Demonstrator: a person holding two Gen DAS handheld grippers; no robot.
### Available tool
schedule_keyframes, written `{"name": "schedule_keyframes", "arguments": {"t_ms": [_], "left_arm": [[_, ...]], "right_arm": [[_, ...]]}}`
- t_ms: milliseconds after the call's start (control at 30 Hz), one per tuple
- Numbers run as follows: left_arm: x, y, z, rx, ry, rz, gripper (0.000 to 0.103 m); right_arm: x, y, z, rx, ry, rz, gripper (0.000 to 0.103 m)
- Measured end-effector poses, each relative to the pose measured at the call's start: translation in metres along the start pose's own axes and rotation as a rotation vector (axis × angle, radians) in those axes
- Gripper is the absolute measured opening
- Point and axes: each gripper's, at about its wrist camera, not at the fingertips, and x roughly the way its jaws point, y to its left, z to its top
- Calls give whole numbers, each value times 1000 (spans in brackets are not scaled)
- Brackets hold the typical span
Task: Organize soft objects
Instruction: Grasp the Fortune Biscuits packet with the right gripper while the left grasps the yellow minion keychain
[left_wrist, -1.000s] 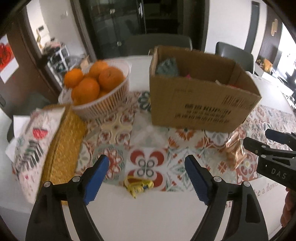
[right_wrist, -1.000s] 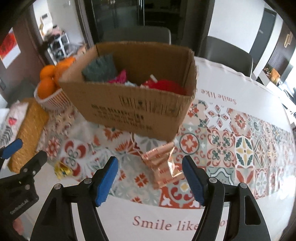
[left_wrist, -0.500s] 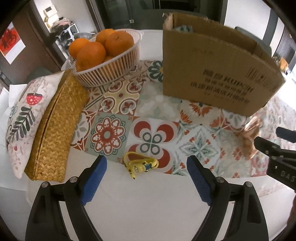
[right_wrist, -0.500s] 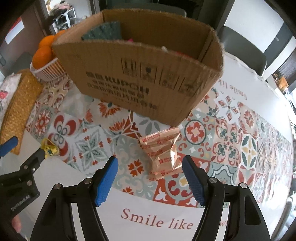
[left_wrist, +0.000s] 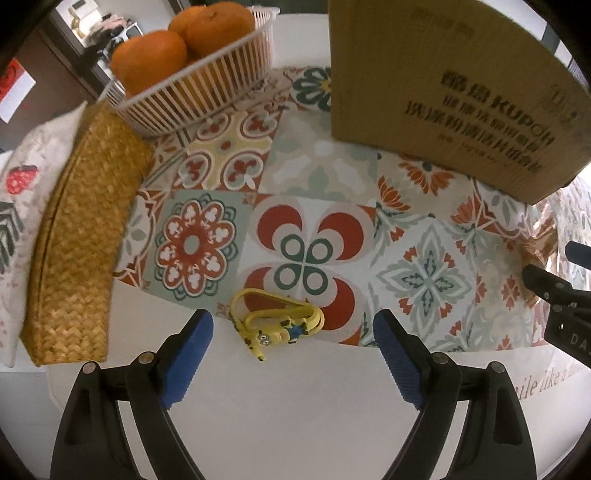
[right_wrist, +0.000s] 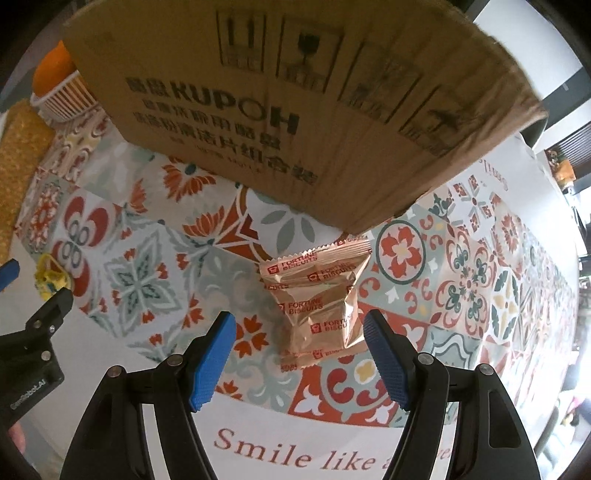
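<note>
A small yellow minion toy with a loop strap (left_wrist: 280, 325) lies on the tablecloth, just ahead of my open left gripper (left_wrist: 291, 332), between its blue pads. It also shows in the right wrist view (right_wrist: 51, 282). A copper "Fortune Biscuits" packet (right_wrist: 317, 302) lies flat in front of the cardboard box (right_wrist: 295, 92). My open right gripper (right_wrist: 299, 332) is low over the packet, pads on either side of its near end. The box also shows in the left wrist view (left_wrist: 443, 85); its inside is hidden.
A white basket of oranges (left_wrist: 195, 74) stands at the back left. A woven straw case (left_wrist: 81, 236) and a printed pillow (left_wrist: 18, 192) lie along the left. The patterned tablecloth (left_wrist: 317, 173) covers the table; its white border is nearest me.
Both grippers have dropped lower and moved forward. The toy now sits between the left pads and the packet between the right pads. The box looms larger and its contents are out of sight.
</note>
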Motion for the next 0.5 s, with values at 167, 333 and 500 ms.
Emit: {"name": "schedule_keyframes", "arguments": {"t_ms": [167, 333, 500], "left_arm": [[16, -1, 3, 11, 15, 23, 90], [28, -4, 7, 31, 11, 73, 91], [36, -4, 12, 42, 3, 88, 97]], "right_arm": [[14, 1, 2, -13, 15, -31, 72], [27, 0, 7, -15, 32, -42, 72], [35, -6, 15, -19, 26, -47, 72]]}}
